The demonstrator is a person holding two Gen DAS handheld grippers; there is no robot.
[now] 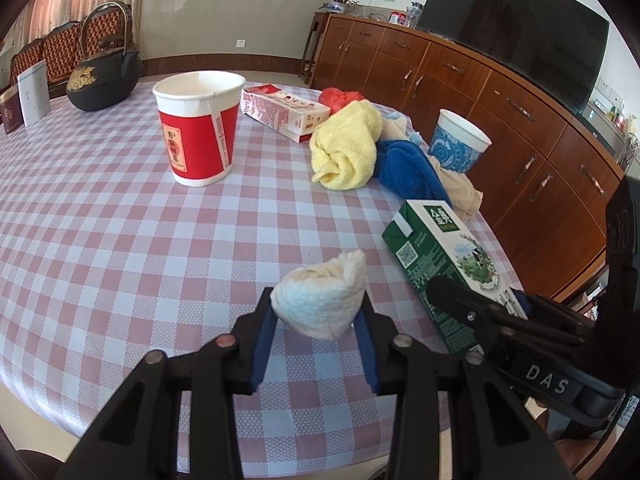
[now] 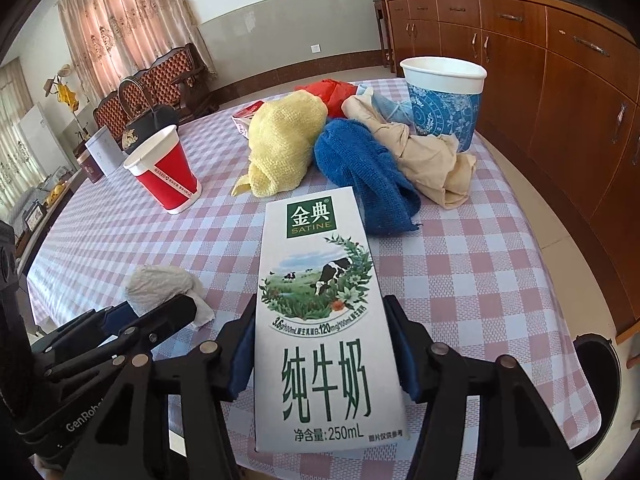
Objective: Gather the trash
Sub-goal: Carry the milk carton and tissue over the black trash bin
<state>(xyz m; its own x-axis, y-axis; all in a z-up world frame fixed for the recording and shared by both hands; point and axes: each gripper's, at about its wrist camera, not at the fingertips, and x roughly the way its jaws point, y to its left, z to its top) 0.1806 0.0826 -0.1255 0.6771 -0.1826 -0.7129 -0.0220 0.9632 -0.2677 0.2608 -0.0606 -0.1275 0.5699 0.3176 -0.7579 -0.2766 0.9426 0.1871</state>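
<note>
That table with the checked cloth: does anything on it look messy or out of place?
Yes. A red-and-white carton lies on its side behind the red cup, and yellow, blue and beige cloths sit in a crumpled heap. Both cups stand upright; nothing looks spilled. Each claw grips trash: a wadded tissue and a milk carton.

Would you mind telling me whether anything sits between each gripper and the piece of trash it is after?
Nothing does: the left gripper already clamps the crumpled white tissue, and the right gripper clamps the green-and-white milk carton.

A long wooden sideboard lines the wall under a dark television. Curtains glow with daylight. Carved chairs stand beyond.
</note>
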